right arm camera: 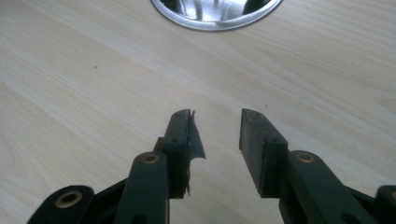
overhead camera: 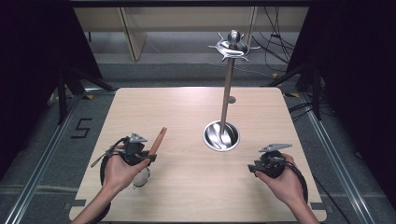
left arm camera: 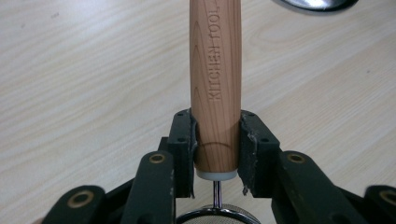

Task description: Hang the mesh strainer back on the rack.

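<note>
The stand (overhead camera: 222, 133), a steel pole rising from a round, shiny dished base to a ring of hooks at the top, sits right of the middle of the table (overhead camera: 187, 196); every place below is given from it. Pale wood-grain board lies bare on all sides of its base, with the widest open stretch on the near side and toward the far-left corner; the table's right edge is closer to it than the left edge.

Left of the base and nearer the person, the left gripper (overhead camera: 140, 156) clamps a strainer (overhead camera: 142, 177) by its round wooden handle (left arm camera: 215, 88), its pads pressed on both sides of the handle's lower end. The handle slants up and away, its tip pointing toward the far side of the table. The mesh bowl hangs under the hand, close over the board.

The left gripper view reads "KITCHEN TOOL" stamped along the reddish grain, a white collar, a thin wire stem and the steel rim; the high view shows none of that detail.

Right of the base, nearer the person, the right gripper (right arm camera: 215, 140) stands apart, jaws parted on nothing, one pad's liner peeling.
</note>
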`<action>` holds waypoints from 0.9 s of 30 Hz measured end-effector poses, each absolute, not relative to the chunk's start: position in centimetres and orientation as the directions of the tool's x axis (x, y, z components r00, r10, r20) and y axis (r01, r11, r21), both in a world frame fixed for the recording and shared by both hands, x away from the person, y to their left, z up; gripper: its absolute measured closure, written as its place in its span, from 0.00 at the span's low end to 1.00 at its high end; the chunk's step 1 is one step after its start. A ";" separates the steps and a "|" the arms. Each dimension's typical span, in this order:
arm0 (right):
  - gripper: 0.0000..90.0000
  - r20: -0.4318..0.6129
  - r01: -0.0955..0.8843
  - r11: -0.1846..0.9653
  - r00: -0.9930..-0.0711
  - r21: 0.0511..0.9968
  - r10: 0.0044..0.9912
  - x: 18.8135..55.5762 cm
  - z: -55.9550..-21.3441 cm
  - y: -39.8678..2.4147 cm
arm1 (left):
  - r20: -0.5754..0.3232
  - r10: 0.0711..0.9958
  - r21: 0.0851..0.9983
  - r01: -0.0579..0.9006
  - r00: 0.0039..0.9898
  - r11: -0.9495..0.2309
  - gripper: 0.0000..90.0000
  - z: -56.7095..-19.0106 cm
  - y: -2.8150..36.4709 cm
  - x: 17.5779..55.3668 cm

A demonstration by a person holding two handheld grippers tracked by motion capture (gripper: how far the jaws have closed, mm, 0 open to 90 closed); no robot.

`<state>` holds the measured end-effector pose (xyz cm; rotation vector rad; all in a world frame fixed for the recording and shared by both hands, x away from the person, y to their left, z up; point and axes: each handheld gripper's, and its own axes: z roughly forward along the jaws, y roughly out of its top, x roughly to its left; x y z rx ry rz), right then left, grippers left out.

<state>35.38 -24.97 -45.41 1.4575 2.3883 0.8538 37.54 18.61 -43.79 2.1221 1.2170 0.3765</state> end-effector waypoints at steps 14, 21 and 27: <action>0.71 0.110 0.739 0.336 -0.482 0.583 0.869 35.4 -45.4 -25.0 | -0.096 0.810 0.785 0.544 0.579 -0.296 0.75 -43.1 18.3 37.4; 0.71 0.108 0.738 0.338 -0.483 0.585 0.869 35.4 -45.4 -25.0 | -0.057 0.799 0.814 0.491 0.598 -0.310 0.75 -42.7 18.1 37.2; 0.71 0.155 0.739 0.326 -0.500 0.590 0.852 35.5 -45.4 -25.1 | -0.076 0.787 0.852 0.449 0.612 -0.267 0.75 -42.5 17.8 37.1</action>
